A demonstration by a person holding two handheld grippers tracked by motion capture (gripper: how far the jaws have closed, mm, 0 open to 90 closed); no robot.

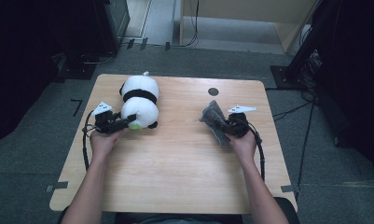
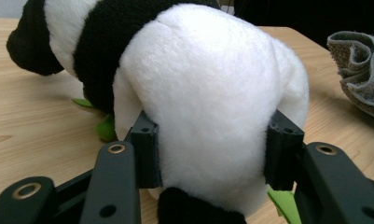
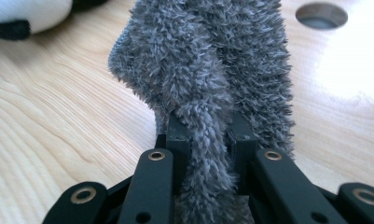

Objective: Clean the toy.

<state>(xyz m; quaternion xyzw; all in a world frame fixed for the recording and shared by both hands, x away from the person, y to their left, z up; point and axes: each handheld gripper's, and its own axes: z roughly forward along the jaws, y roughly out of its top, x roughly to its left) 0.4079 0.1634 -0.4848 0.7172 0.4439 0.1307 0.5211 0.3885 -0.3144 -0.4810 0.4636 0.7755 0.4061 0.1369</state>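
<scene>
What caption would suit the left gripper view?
Left gripper jaws squeezing a plush panda on the wooden table, grey cloth nearby.

Panda toy (image 2: 212,93): soft plush, short matt pile, white and black. Cloth (image 3: 212,70): grey, shaggy, rough-fibred. Surface (image 1: 175,163): pale wood grain, smooth, slight sheen. Tongs (image 2: 212,154): matt black plastic, brass-coloured rivets.

One plush panda (image 1: 139,101), lying on one wooden table (image 1: 175,158) with one round hole (image 1: 213,91) near its far edge. One grey fuzzy cloth (image 1: 213,119), and two small green felt bits (image 2: 105,127) under the panda. Two hand-held grippers, one left gripper (image 1: 128,120) and one right gripper (image 1: 224,125), each with two black jaws, one white plate on top and one trailing cable.
</scene>
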